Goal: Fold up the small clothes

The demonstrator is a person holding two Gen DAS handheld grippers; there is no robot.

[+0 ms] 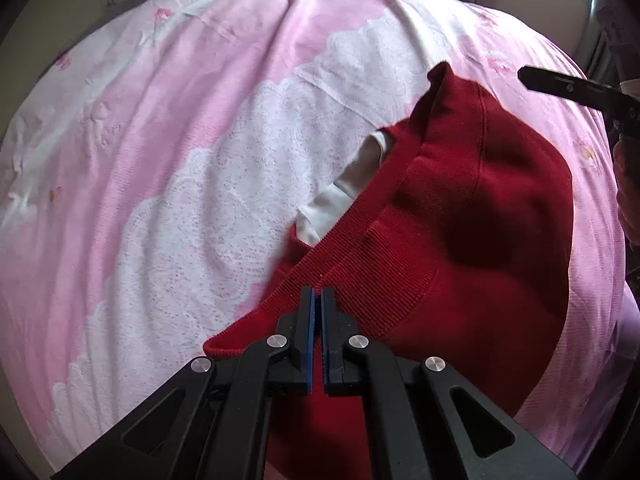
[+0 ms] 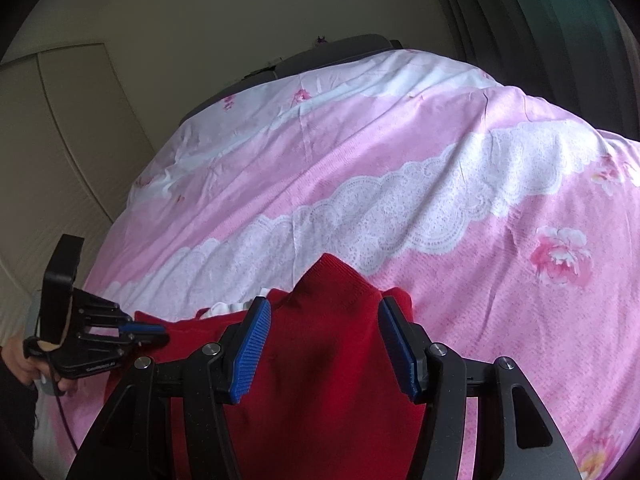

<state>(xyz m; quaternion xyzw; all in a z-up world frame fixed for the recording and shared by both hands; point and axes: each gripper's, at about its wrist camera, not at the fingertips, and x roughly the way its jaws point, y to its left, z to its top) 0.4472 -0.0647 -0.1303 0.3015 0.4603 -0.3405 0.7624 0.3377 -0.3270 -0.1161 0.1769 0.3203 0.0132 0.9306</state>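
Right now the red sweater (image 1: 472,216) lies on the bed, on a pink quilt (image 1: 192,128), spread partly flat with one corner or sleeve end standing up in a peak toward the quilt's middle. It is a ribbed knit, the fine ribs plainest along the thick folded band that runs diagonally across the left wrist view. A white inner layer (image 1: 344,196) (lining or a second garment, I cannot tell which) shows through an opening beside that band.

At the near edge of the bed, the left gripper (image 1: 319,300) pinches the ribbed band: its jaws stand almost together, blue pads with only a sliver of red knit between them. From the right wrist view the same gripper (image 2: 154,329) reaches in from the left, its fingers closed on the sweater's left edge, a hand (image 2: 30,364) around its handle.

Meanwhile the right gripper (image 2: 320,344) hangs over the sweater with its jaws wide apart, the ridged blue pads (image 2: 250,354) on either side of the raised red peak and holding nothing.

Beyond the sweater, the quilt is soft and creased, banded in pink and white with a lace-print scalloped strip (image 2: 400,216) and printed flowers (image 2: 562,258). Cream wall panels (image 2: 60,140) stand beyond the bed's left edge.
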